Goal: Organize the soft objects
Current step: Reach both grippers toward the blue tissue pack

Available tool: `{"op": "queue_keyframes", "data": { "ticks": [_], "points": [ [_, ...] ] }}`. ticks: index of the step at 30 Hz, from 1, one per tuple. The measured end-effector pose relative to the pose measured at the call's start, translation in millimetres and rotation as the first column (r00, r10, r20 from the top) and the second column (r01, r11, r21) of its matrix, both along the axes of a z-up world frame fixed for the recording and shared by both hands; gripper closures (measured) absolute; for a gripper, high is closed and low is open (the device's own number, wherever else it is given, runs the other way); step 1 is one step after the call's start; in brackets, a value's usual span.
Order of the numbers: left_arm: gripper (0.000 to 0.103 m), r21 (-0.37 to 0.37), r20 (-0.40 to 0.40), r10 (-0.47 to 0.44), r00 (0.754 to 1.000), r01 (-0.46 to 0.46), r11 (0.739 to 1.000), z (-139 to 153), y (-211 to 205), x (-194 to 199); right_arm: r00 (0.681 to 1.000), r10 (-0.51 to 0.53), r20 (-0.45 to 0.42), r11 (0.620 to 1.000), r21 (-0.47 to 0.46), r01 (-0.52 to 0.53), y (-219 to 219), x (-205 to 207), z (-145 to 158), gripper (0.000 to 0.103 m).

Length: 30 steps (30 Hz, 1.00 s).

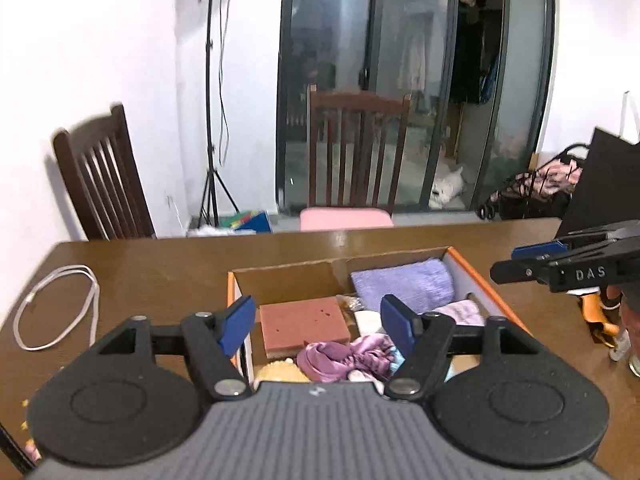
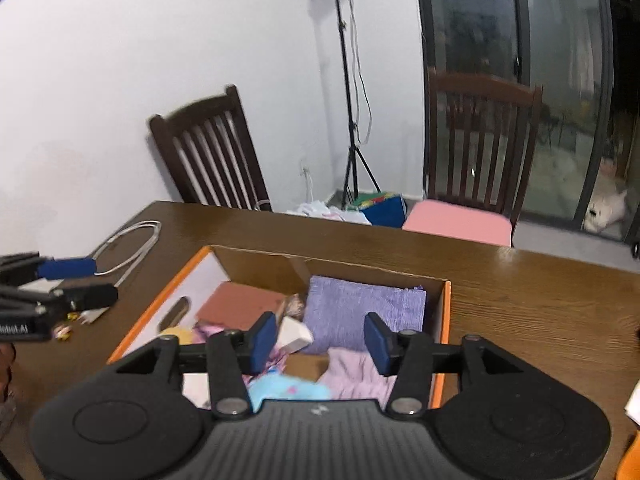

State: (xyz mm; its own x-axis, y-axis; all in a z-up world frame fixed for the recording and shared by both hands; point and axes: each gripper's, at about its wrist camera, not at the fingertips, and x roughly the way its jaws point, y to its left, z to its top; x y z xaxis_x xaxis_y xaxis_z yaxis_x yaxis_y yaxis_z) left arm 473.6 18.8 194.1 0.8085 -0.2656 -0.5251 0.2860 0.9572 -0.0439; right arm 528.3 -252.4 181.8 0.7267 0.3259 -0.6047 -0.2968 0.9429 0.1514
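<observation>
An orange-rimmed cardboard box (image 1: 288, 280) (image 2: 256, 266) stands on the brown table (image 1: 160, 264). It holds a folded lavender towel (image 1: 404, 284) (image 2: 360, 304), a red-brown sponge (image 1: 304, 322) (image 2: 240, 304), a purple satin cloth (image 1: 344, 358), a yellow ball (image 1: 278, 372), a pale pink cloth (image 2: 356, 376), a blue plush (image 2: 288, 390) and a white block (image 2: 294, 336). My left gripper (image 1: 318, 324) (image 2: 86, 282) hovers open above the box's left half. Over the right half, my right gripper (image 2: 320, 342) (image 1: 520, 262) is open too. Neither has anything between its pads.
A white cable (image 1: 56, 308) (image 2: 128, 248) lies looped on the table left of the box. Small bits (image 2: 64, 332) lie near it. Two dark wooden chairs (image 1: 356, 152) (image 1: 100, 176) stand behind the table, with a light stand (image 1: 210, 120) between them. A black panel (image 1: 604, 176) rises at the right.
</observation>
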Motion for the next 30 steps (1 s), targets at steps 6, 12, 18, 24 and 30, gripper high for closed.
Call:
{"op": "queue_keyframes", "data": {
  "ticks": [6,12,18,24,30],
  "points": [
    [0.026,-0.008,0.091,0.039,0.995,-0.039,0.999,-8,-2,-94,0.991,-0.004,0.133,1.0,0.008,0.003,-13,-93,11,0.044],
    [0.02,-0.045,0.127,0.048,0.991,-0.043,0.998,-47,-11,-190,0.974,0.0,0.228,1.0,0.025,-0.006,-31,-202,-25,0.036],
    [0.017,-0.085,0.097,0.022,0.995,-0.014,0.996,-96,-24,-270,0.983,-0.019,0.181,0.998,0.066,0.007,-33,-290,-89,0.035],
    [0.017,-0.054,0.038,-0.022,0.999,0.024,0.998,-118,-45,-294,0.998,-0.002,0.061,0.99,0.14,-0.007,-40,-335,-138,0.036],
    [0.019,-0.091,-0.013,-0.053,0.999,0.051,0.995,-126,-70,-268,0.995,-0.071,0.075,0.98,0.189,0.056,-57,-324,-140,0.037]
  ]
}}
